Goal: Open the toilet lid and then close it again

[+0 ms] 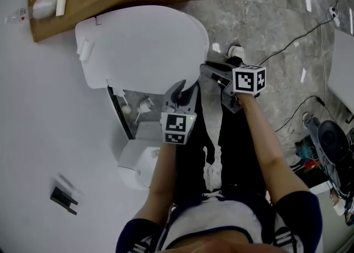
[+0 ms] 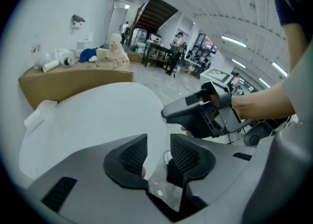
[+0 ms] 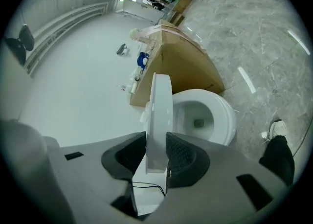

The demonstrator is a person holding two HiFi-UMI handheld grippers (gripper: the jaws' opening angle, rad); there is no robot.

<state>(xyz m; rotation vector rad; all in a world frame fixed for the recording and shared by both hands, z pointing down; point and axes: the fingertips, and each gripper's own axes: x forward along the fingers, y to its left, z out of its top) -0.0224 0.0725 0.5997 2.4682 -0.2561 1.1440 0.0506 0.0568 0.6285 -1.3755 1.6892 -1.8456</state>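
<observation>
Fingers (image 3: 182, 157) of the right gripper (image 3: 155, 140) clamped on the raised toilet lid (image 3: 160, 100), left gripper (image 2: 158, 142) fingers (image 2: 131, 157) part-open, gripping nothing

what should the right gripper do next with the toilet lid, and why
Probably tip it a little further back until it rests open. The right gripper is clamped on the edge of the toilet lid, which stands about upright with the bowl uncovered, so the opening half looks nearly done. The left gripper has its jaws apart and grips nothing.
</observation>
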